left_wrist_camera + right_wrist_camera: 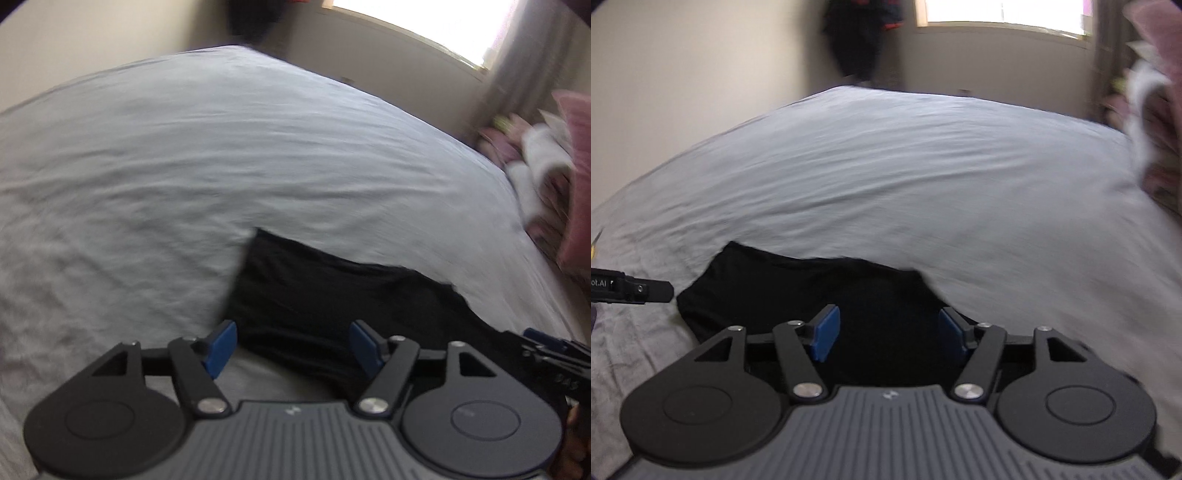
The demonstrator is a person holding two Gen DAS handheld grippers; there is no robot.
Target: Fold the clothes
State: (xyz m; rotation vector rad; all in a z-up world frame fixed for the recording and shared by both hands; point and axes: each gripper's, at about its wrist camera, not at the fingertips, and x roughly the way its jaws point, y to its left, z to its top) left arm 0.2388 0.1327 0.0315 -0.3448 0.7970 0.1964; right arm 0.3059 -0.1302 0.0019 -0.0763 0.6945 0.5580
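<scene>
A black garment (317, 291) lies flat on a light grey bed sheet (184, 166), near the bed's front edge. My left gripper (293, 345) is open with its blue pads over the garment's near left part. In the right wrist view the same black garment (812, 291) lies under my right gripper (886, 334), which is open above its near right part. The right gripper's tip shows at the right edge of the left wrist view (554, 350). The left gripper's tip shows at the left edge of the right wrist view (631, 290). Both views are blurred.
A heap of pink and white clothes (546, 173) lies at the bed's right side, also in the right wrist view (1152, 110). A window (1001, 14) and a dark hanging garment (860, 40) are at the far wall. The grey sheet (923, 177) stretches far ahead.
</scene>
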